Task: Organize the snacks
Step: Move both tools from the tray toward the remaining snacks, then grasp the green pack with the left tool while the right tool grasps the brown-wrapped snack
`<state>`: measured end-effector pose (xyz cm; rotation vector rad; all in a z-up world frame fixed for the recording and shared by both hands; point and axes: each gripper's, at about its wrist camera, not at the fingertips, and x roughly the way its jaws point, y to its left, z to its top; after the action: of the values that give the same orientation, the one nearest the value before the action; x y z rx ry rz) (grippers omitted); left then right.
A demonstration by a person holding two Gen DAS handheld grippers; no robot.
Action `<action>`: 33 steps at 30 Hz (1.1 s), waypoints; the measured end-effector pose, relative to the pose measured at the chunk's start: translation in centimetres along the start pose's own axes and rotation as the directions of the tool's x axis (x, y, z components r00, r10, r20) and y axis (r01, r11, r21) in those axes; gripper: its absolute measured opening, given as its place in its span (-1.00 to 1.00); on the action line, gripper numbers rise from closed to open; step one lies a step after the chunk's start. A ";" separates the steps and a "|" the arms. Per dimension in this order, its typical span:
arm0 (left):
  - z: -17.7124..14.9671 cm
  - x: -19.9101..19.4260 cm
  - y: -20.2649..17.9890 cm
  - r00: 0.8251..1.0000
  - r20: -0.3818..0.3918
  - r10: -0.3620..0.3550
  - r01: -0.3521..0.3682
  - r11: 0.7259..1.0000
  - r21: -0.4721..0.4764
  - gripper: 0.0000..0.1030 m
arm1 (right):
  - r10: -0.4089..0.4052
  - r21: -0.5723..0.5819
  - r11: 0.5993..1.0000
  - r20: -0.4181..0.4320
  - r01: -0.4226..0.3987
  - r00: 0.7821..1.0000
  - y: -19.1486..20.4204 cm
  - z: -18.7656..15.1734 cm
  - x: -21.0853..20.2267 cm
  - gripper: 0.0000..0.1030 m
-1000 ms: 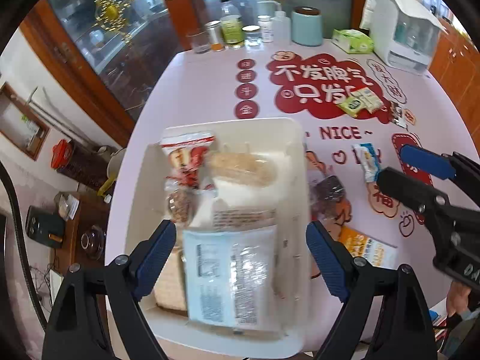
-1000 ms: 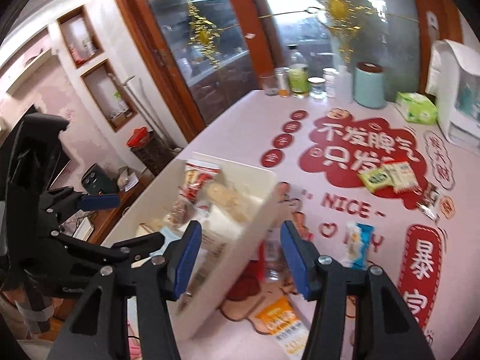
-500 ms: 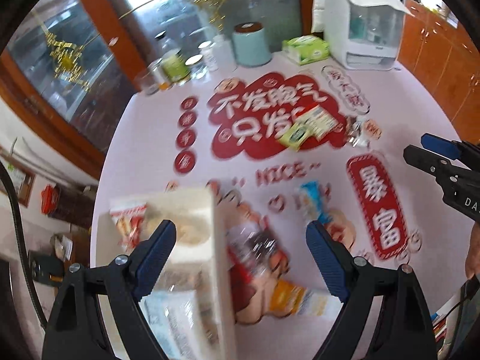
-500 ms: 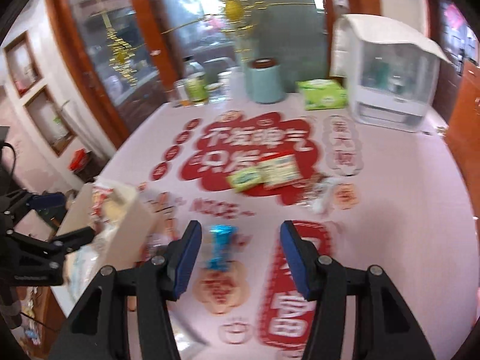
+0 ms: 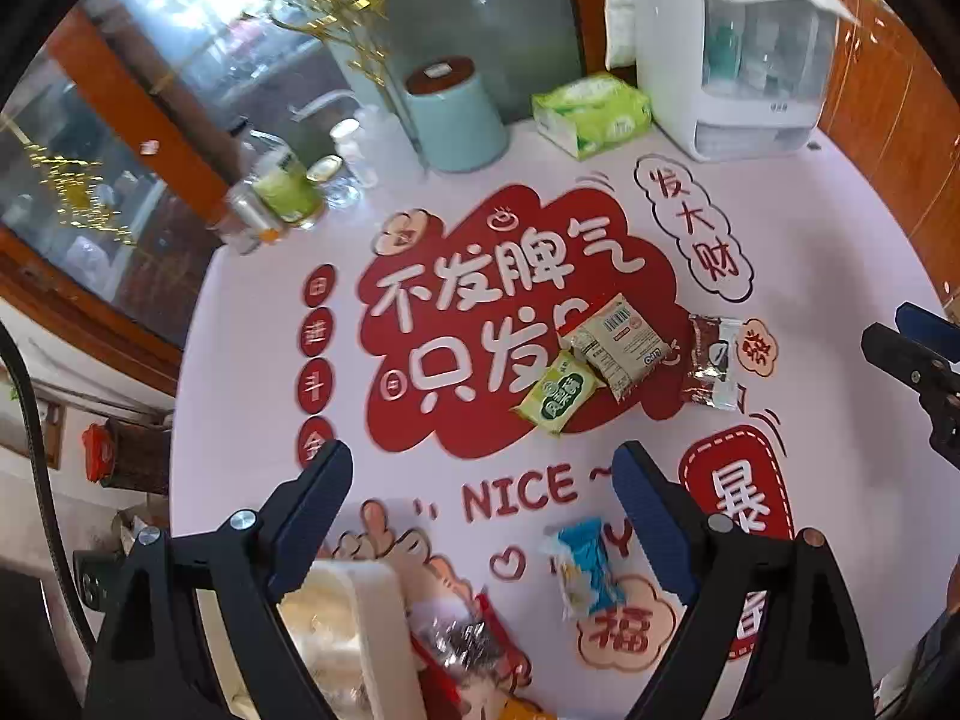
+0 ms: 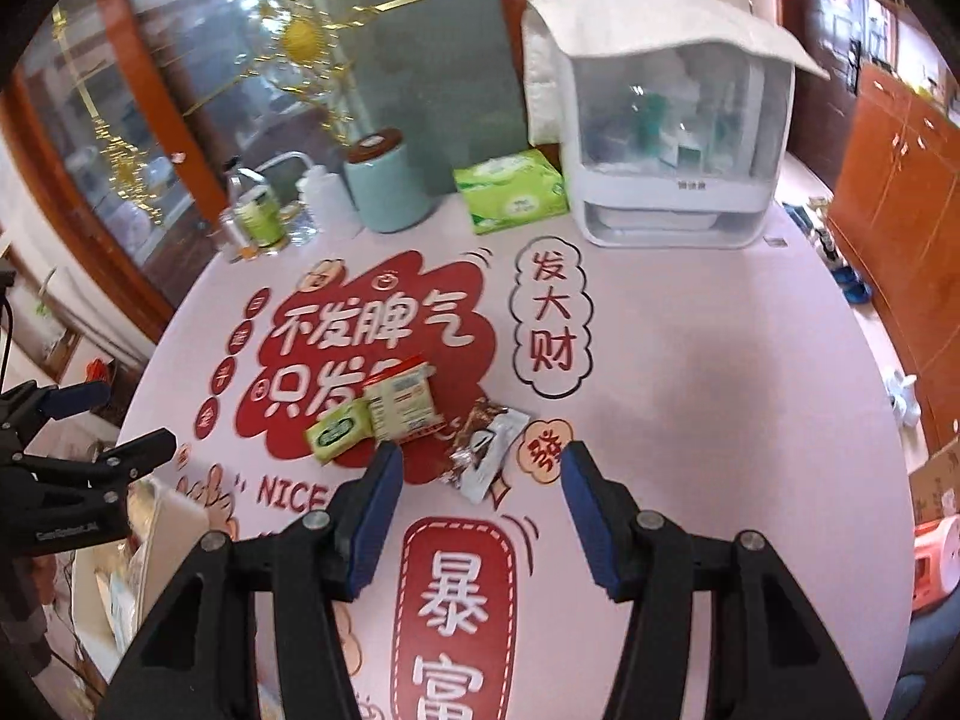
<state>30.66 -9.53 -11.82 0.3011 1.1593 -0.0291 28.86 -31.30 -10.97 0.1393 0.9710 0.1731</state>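
On the pink table lie a green snack pack (image 5: pixel 559 393) (image 6: pixel 339 431), a beige pack (image 5: pixel 618 345) (image 6: pixel 401 405) and a brown-and-silver pack (image 5: pixel 710 369) (image 6: pixel 483 450). A blue-wrapped snack (image 5: pixel 583 567) and a dark red pack (image 5: pixel 465 648) lie beside the white bin (image 5: pixel 375 618) of snacks at the lower left. My left gripper (image 5: pixel 480 525) is open and empty above the table by the bin. My right gripper (image 6: pixel 477 504) is open and empty just short of the brown-and-silver pack.
At the table's far edge stand a teal canister (image 5: pixel 457 117), a green tissue pack (image 5: pixel 591 114), a white appliance (image 5: pixel 729 54) and several bottles and jars (image 5: pixel 282 186). Wooden cabinets (image 6: pixel 888 162) are to the right.
Both grippers swung right and forward, away from the bin. The bin slid to the lower left of the views; the loose snack packs now lie in front of the jaws.
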 end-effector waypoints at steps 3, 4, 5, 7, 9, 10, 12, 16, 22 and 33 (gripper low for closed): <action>0.9 3.5 -0.5 0.999 -0.047 -0.014 0.015 1.000 0.007 0.70 | -0.001 0.039 0.999 -0.043 0.002 0.999 -0.7 0.4 2.6 0.07; 1.0 4.4 -0.6 0.998 -0.057 -0.016 0.017 1.000 0.004 0.70 | -0.003 0.056 0.998 -0.058 0.006 0.998 -0.9 0.5 3.8 0.07; 1.2 5.6 -0.7 0.997 -0.071 -0.021 0.021 1.000 0.001 0.70 | -0.004 0.070 0.998 -0.069 0.009 0.998 -1.1 0.5 4.8 0.08; 1.4 7.7 -0.9 0.996 -0.090 -0.028 0.028 1.000 -0.006 0.70 | -0.002 0.094 0.996 -0.089 0.010 0.996 -1.3 0.4 6.5 0.08; 1.5 9.5 -1.0 0.994 -0.106 -0.034 0.033 0.999 -0.007 0.70 | 0.009 0.116 0.993 -0.109 0.004 0.994 -1.4 0.2 8.1 0.07; 1.5 10.5 -1.1 0.993 -0.116 -0.037 0.036 0.999 -0.006 0.70 | 0.016 0.129 0.992 -0.120 0.000 0.993 -1.4 0.1 8.9 0.07; 1.5 12.4 -1.3 0.989 -0.143 -0.042 0.042 0.999 -0.004 0.70 | 0.035 0.151 0.988 -0.136 -0.014 0.990 -1.3 -0.2 10.6 0.08; 1.2 15.5 -2.1 0.984 -0.169 -0.054 0.058 0.998 0.016 0.70 | 0.036 0.178 0.984 -0.152 -0.009 0.988 -0.8 -1.1 13.6 0.08; 0.7 17.5 -2.7 0.988 -0.146 -0.056 0.060 0.998 0.022 0.66 | 0.001 0.167 0.986 -0.160 0.026 0.987 0.3 -1.7 16.1 0.08; 0.5 18.9 -1.9 0.967 -0.154 -0.203 0.190 0.977 -0.092 -0.30 | -0.079 0.068 0.994 -0.120 0.087 0.990 2.0 -2.6 16.7 -0.30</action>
<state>38.38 -8.95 -29.15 0.1212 1.3463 -0.1365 35.75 -25.81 -25.49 0.1569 1.0990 0.0697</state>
